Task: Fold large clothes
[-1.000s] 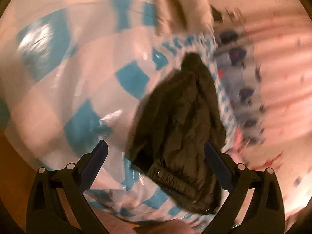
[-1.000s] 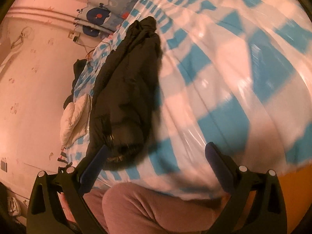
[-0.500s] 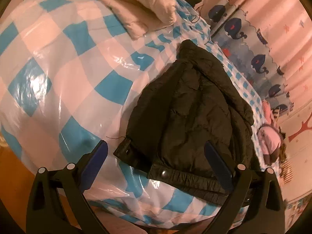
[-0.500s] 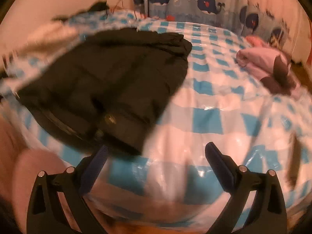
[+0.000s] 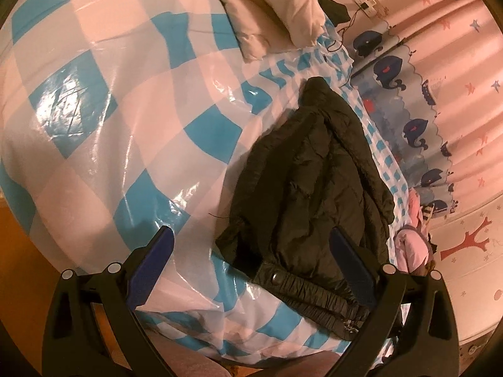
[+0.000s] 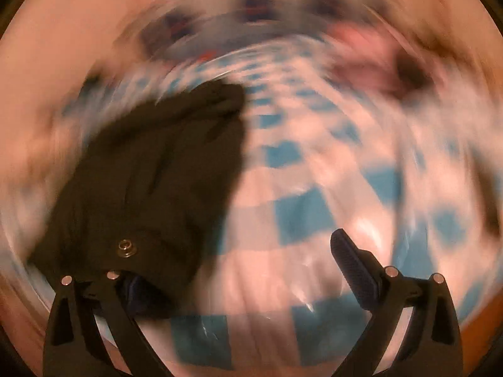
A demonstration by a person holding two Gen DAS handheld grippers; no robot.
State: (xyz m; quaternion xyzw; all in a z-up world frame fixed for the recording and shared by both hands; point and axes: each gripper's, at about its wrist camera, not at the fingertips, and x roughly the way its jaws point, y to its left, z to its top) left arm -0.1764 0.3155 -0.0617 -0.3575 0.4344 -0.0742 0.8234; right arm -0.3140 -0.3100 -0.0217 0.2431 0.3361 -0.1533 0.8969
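Dark puffer jacket lying crumpled on a glossy blue-and-white checked sheet, right of centre in the left wrist view, running from its narrow end near the upper centre down to an elasticated hem with a snap button at the lower centre. Left gripper at the bottom of that frame, jaws spread wide, nothing between them; right blue pad in front of the jacket's lower right part, left pad over bare sheet, contact with either impossible to judge. Cream quilted bedding piled at the top centre of the frame, a dark garment just behind it. Whale-print bumper along the upper right, in front of a pink wall with star and tree motifs. Pink clothing bunched at the right edge beside the jacket. Right wrist view heavily smeared by motion blur. Same jacket filling the left half of that frame, metal snap sharp at the lower left. Right gripper also spread apart; left finger half buried behind the jacket's near edge, right finger over checked sheet at the lower right. Blurred pink mass at the upper right, blurred whale print along the top.
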